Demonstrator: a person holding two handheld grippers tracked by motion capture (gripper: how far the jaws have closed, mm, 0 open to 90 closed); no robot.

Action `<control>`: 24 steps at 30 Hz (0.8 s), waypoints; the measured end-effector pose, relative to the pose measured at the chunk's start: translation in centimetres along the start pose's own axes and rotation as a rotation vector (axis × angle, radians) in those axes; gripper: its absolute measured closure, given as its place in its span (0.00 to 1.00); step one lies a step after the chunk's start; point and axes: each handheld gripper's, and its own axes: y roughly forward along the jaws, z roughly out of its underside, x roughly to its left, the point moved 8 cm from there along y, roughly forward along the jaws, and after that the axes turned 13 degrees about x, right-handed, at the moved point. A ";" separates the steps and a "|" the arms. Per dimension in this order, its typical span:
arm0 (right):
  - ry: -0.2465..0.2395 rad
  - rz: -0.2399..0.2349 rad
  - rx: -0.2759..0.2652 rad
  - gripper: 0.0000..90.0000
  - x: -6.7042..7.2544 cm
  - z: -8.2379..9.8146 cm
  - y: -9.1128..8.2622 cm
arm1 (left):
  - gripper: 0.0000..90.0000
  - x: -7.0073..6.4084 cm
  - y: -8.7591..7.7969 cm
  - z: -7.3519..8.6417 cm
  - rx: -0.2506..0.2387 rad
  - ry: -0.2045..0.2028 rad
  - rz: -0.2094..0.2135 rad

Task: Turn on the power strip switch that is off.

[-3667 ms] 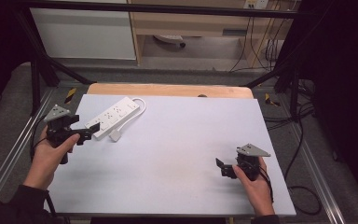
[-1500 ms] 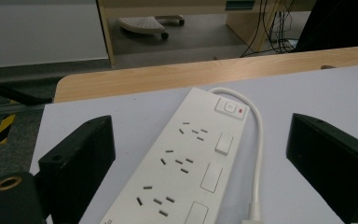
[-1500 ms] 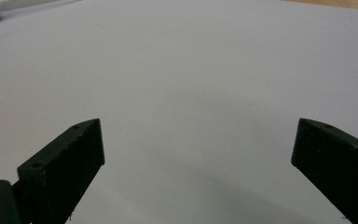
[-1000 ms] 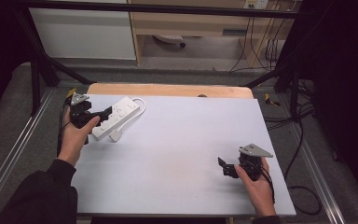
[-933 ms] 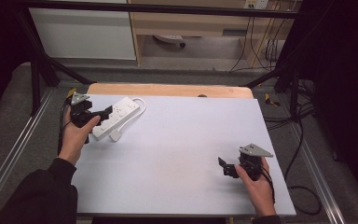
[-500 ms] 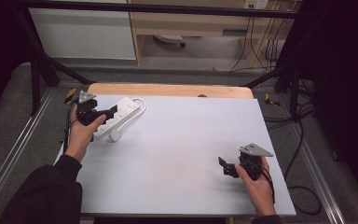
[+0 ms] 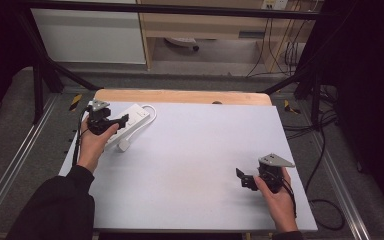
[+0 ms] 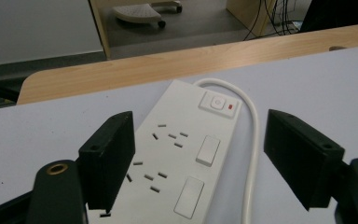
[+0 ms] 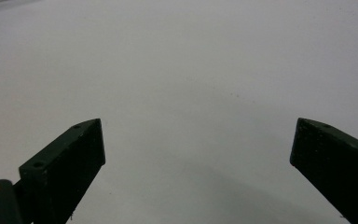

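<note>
A white power strip [image 7: 132, 118] [image 8: 179, 154] with rocker switches and a red light lies at the table's far left, its white cable [image 8: 251, 154] looping beside it. My left gripper [image 7: 117, 121] [image 8: 200, 163] hovers just above the strip, open, its jaws straddling the strip's width without touching it. A white plug [image 7: 124, 145] lies on the table near the left hand. Near the front right, my right gripper [image 7: 240, 176] [image 9: 196, 168] is held open over bare table, nothing between its jaws.
The grey-white table top [image 7: 195, 150] has a wooden strip [image 7: 180, 96] along its far edge. Beyond it are a white cabinet [image 7: 90, 35], a wooden desk and hanging cables [image 7: 280, 45]. Metal frame rails [image 7: 340, 180] run along both sides.
My left gripper has travelled forward from the table's left edge to the power strip and now sits over it, open. The right gripper has stayed in place.
</note>
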 end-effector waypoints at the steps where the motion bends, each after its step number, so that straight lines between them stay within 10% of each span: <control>1: -0.001 0.000 0.002 0.04 0.0 0.0 0.0 | 0.28 0.0 0.1 0.1 0.005 0.002 -0.001; 24: -0.013 0.003 0.014 0.04 0.1 0.1 0.2 | 0.57 -0.8 1.2 1.5 0.070 0.040 0.029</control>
